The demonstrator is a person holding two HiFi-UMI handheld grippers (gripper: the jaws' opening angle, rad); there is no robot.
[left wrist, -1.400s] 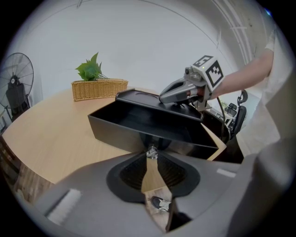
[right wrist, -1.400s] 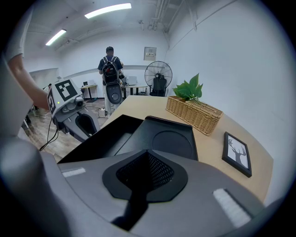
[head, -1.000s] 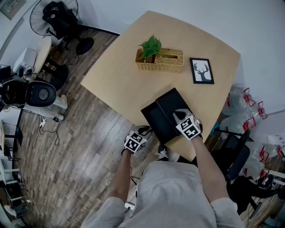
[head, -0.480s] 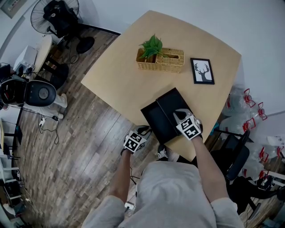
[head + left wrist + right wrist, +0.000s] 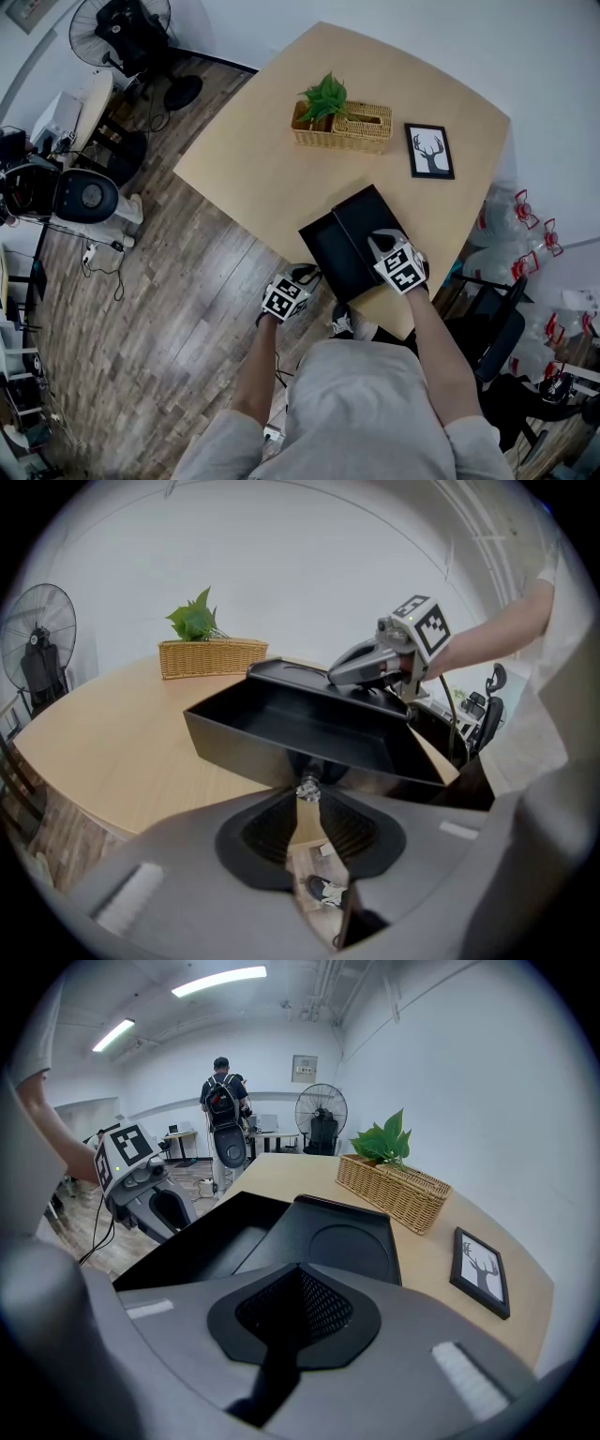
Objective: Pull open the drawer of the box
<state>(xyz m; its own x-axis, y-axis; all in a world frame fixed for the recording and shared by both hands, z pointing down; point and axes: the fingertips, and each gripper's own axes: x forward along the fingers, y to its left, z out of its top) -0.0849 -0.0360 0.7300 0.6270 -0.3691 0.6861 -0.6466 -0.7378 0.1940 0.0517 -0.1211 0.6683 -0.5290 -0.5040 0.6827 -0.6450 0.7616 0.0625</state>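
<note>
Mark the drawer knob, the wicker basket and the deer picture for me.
small silver drawer knob (image 5: 307,789): left gripper view, on its shiny head.
woven wicker basket (image 5: 347,141): head view, on its near side wall.
black-framed deer picture (image 5: 430,151): head view, middle of the print.

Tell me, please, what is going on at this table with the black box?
A person is working a black box on the wooden table with two handheld grippers. The left gripper is shut on the small knob at the front of the drawer, which stands pulled well out past the table edge and looks empty. The right gripper, jaws together, rests on top of the box, apparently steadying it.
</note>
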